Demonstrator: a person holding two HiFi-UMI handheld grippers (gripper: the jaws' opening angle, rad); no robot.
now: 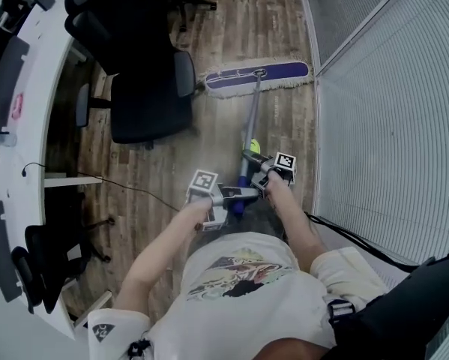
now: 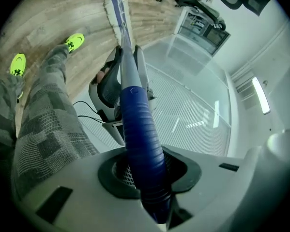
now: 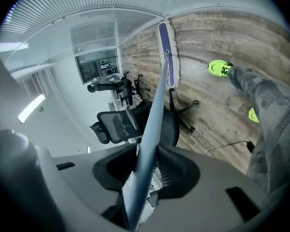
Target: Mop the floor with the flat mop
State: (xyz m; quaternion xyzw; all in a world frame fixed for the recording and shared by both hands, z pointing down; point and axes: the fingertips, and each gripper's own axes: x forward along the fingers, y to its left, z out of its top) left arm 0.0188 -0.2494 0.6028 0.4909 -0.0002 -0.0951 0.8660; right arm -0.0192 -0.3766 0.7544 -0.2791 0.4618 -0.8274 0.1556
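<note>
The flat mop (image 1: 249,126) lies out ahead of the person. Its purple mop head (image 1: 258,76), edged with a pale fringe, lies flat and crosswise on the wooden floor (image 1: 231,21) at the far end. The head's right tip is close by the glass partition (image 1: 374,126), and its left tip is near the base of a black office chair (image 1: 145,88). The handle runs from the head back toward the person, and both claws are on it. The left gripper (image 1: 235,196) is the nearer 1 to the body, with its 2 jaws pressed onto the ribbed blue grip (image 2: 140,129) at the near end of the handle. In the left gripper view the pads sit hard against both sides of that grip. The right gripper (image 1: 250,167) sits just beyond it, farther along, pinching the bare grey shaft (image 3: 152,110). In the right gripper view the shaft fills the gap between its jaws. A neon-yellow shoe (image 1: 254,145) shows on the floor just past the right gripper. A white curved desk (image 1: 37,66) runs along the left, and a thin black cable (image 1: 127,187) trails over the boards near it.
</note>
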